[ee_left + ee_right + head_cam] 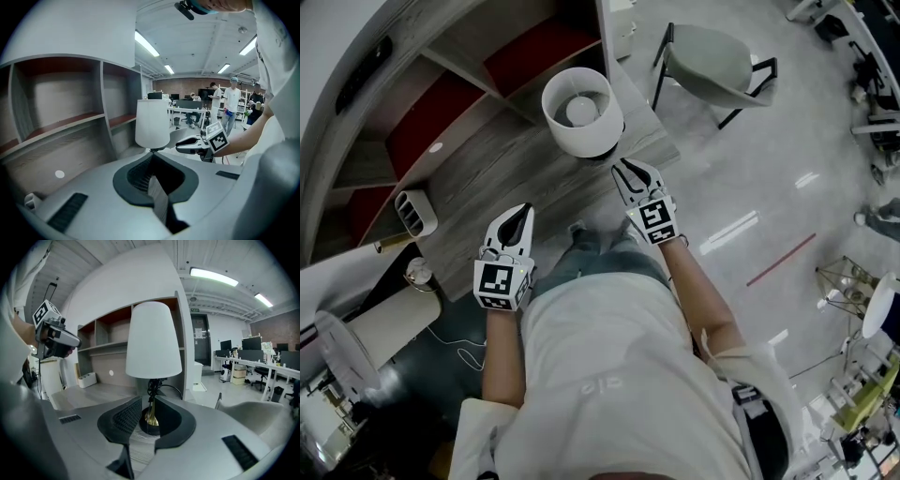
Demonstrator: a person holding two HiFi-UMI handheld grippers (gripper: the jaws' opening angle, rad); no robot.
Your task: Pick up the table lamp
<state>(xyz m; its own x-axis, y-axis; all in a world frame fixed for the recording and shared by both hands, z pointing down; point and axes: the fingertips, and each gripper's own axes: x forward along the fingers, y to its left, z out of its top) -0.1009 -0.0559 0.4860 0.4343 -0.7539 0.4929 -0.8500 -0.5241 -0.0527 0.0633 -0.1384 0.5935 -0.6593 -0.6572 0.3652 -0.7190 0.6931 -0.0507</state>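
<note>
Reaching step: the right gripper, jaws slightly parted and empty, faces the stem of the table lamp at the desk corner, left gripper closed on nothing; next, probably, advance and clamp.

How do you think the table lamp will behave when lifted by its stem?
The table lamp is probably top-heavy: its wide shade sits on a thin brass stem, so it may tilt. The cord wound round the stem could snag.
</note>
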